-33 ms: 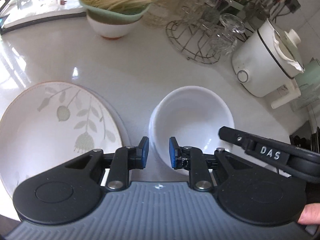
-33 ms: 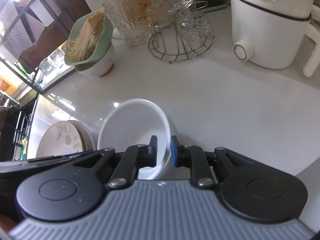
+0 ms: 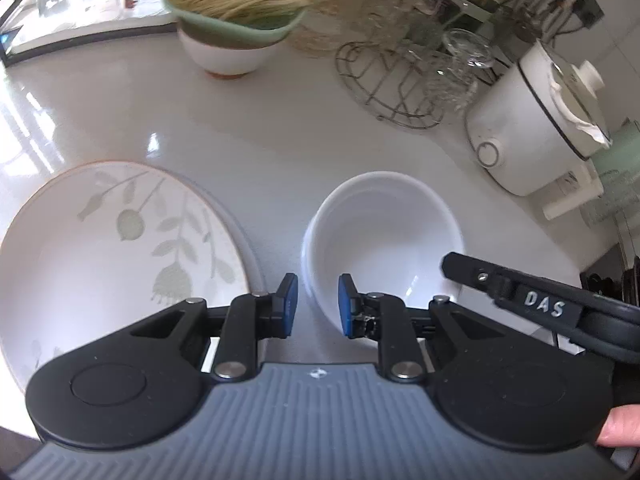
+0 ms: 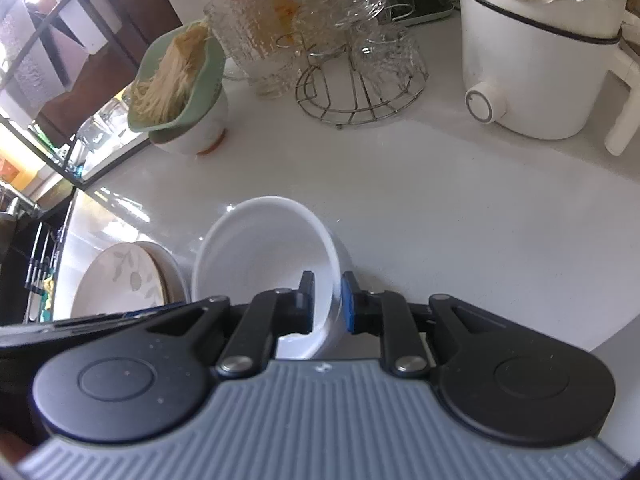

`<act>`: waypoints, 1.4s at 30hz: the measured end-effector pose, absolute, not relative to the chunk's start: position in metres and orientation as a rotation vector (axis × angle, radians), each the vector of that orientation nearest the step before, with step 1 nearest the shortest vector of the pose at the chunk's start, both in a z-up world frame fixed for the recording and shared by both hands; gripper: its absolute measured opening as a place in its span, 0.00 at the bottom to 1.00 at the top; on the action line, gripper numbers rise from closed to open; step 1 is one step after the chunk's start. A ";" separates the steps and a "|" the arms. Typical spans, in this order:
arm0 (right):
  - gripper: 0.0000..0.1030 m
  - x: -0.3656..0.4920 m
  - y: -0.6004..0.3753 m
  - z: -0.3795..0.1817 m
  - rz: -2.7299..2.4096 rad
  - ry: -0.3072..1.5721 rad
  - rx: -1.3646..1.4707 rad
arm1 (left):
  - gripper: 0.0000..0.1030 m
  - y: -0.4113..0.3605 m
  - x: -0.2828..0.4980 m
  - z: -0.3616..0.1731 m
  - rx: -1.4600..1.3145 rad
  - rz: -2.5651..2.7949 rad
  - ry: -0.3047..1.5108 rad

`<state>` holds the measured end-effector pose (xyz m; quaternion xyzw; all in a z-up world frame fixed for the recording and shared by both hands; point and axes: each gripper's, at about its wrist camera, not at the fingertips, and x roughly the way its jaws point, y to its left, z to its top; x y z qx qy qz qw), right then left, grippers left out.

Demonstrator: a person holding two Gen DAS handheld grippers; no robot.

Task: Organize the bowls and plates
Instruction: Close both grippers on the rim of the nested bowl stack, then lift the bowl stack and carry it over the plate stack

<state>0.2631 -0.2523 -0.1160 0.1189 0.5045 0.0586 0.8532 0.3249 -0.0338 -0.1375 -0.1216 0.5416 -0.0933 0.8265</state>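
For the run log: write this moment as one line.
right claw: shut on white bowl rim | left claw: open | leaf plate: on counter

Ahead of you on the glossy white countertop (image 4: pixel 440 208) stands a white electric cooker (image 4: pixel 536 52) with a round dial, at far right. Left of it, a wire rack (image 4: pixel 360 92) holds upturned glasses. Just beside that is a textured glass jar (image 4: pixel 260 36) with a red lid.

Bright daylight from the left — glare on the countertop (image 3: pixel 280 152), fisheye-bent edges.
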 end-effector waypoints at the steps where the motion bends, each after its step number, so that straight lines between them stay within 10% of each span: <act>1: 0.18 0.263 -0.254 -0.116 0.115 1.062 0.253 | 0.25 -0.032 0.325 -0.138 -0.263 -0.192 1.154; 7: 0.49 0.267 -0.258 -0.117 0.124 1.058 0.282 | 0.31 -0.030 0.323 -0.140 -0.267 -0.173 1.163; 22: 0.48 0.280 -0.260 -0.158 0.118 1.145 0.331 | 0.44 -0.026 0.309 -0.137 -0.274 -0.154 1.156; 42: 0.12 0.276 -0.279 -0.165 0.081 1.172 0.377 | 0.56 -0.036 0.314 -0.131 -0.339 -0.207 1.139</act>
